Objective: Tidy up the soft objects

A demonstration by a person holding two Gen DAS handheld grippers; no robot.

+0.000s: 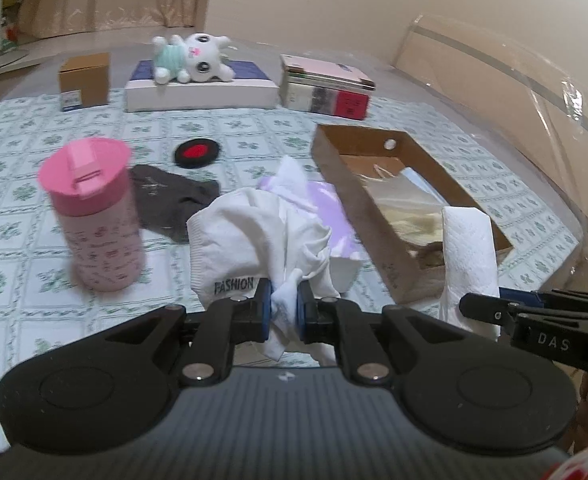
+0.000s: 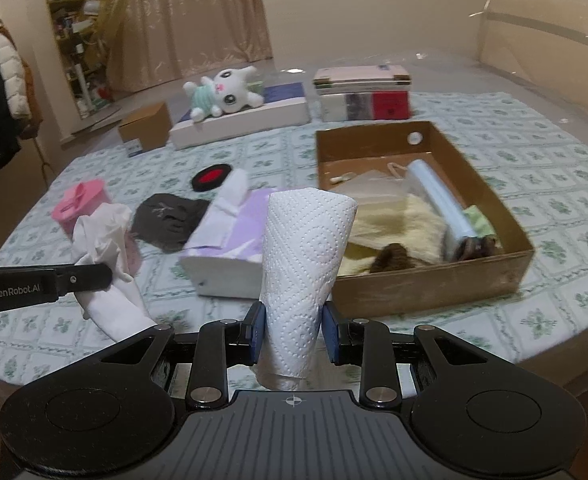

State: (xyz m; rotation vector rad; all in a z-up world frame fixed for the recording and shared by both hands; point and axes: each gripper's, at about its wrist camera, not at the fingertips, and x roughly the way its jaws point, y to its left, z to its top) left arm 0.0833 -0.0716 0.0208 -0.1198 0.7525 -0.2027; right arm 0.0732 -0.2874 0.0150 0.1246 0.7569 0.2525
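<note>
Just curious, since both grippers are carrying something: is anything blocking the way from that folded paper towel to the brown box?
Nothing visible. The right gripper holds the paper towel just in front of the cardboard box, whose top is open. The tissue box sits to its left, off that path. The left gripper holds a white sock further left.

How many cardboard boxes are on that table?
2. A small closed cardboard box sits at the far left, beside the white box under the plush toy. A large open cardboard box sits on the right, holding soft items. Others may be out of view.
</note>
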